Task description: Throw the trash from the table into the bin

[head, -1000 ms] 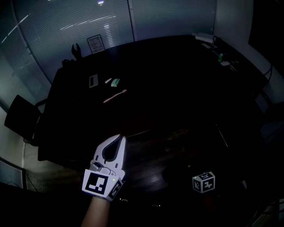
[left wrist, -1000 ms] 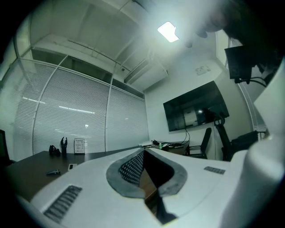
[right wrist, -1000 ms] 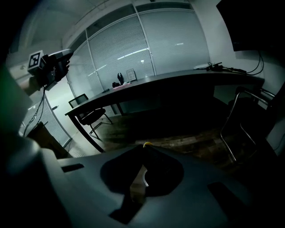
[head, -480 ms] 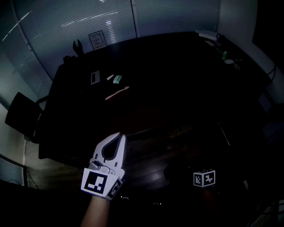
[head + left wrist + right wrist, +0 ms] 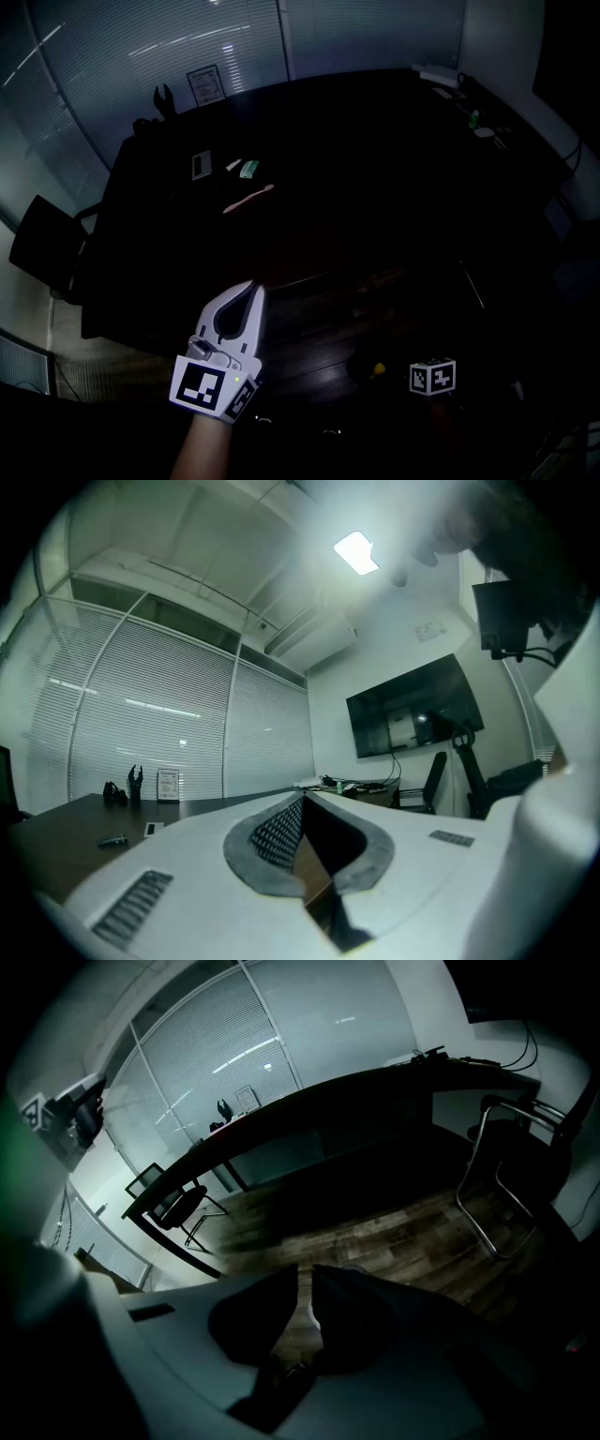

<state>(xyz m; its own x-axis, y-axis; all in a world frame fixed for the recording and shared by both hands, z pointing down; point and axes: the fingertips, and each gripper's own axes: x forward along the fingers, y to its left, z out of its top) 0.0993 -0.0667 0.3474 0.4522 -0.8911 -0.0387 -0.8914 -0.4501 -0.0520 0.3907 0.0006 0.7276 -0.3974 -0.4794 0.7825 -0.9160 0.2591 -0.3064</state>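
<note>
Low over the floor (image 5: 403,1232), the right tongs (image 5: 305,1277) have just been opening to a slit with nothing clearly gripped, likely a drop. The left tongs (image 5: 251,292) are closed and empty. More trash (image 5: 248,199) lies far off on the surface (image 5: 375,141), so the next move is a reach back there.

Far off on the dark surface (image 5: 375,141), pale items (image 5: 246,170) are too small to tell; a yellow speck (image 5: 379,368) in the darkness is unreadable; the bottom edge cuts the forearm (image 5: 202,457) behind the left claw (image 5: 255,287).
</note>
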